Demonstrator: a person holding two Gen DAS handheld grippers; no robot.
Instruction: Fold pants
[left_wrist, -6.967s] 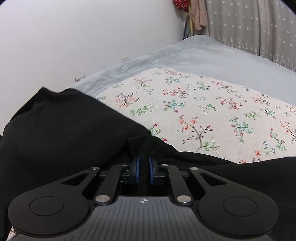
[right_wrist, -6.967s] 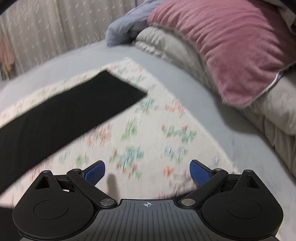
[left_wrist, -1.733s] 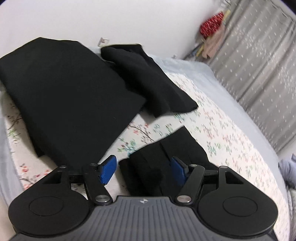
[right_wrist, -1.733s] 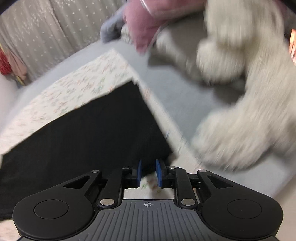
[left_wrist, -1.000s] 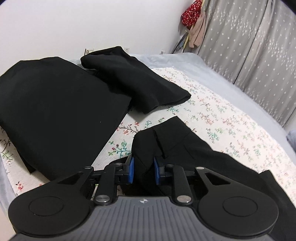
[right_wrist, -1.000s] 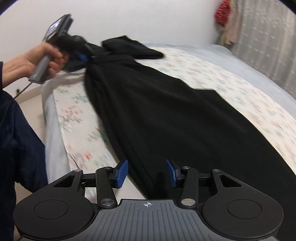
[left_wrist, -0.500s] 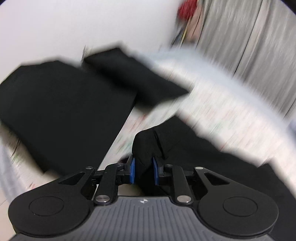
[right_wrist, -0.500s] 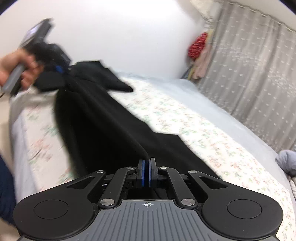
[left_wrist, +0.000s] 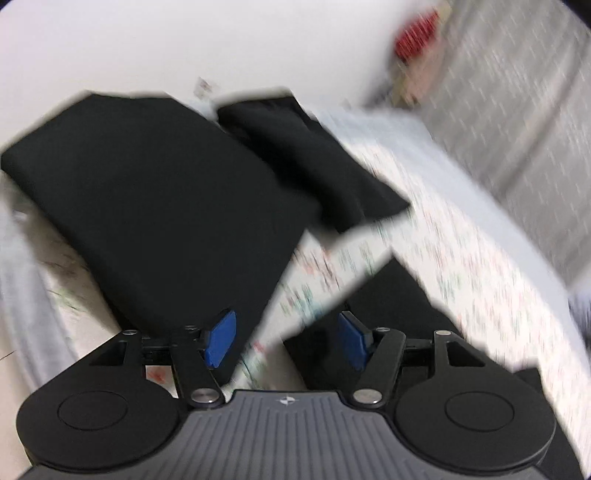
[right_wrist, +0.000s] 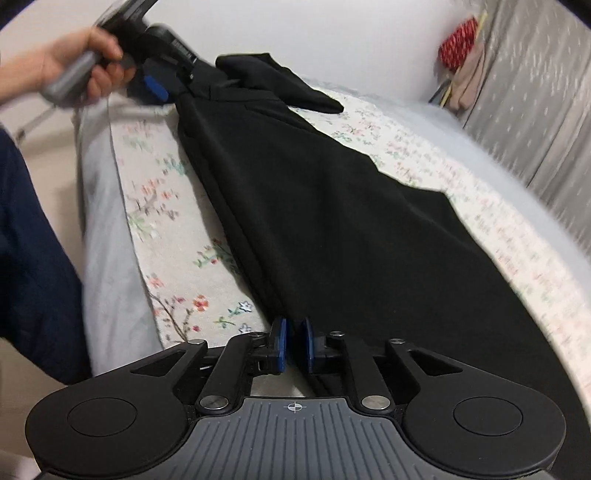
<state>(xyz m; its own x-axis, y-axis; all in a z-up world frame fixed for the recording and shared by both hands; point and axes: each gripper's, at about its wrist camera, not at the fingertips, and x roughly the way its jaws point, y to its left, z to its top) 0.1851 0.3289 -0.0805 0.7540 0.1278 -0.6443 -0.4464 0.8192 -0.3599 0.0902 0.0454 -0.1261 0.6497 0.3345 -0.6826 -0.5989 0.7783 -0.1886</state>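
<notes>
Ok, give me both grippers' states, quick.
Left gripper: open, jaws just opened, holding nothing.
Right gripper: shut on the pants edge.

floral sheet (right_wrist: 166, 236) nr edge free, folded black stack (left_wrist: 155, 206) blocks far end

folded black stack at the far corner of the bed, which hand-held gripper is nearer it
Left. The left hand-held gripper hangs open right at the edge of the folded black stack. The right hand-held gripper is far down the bed, clamped on the long pants.
</notes>
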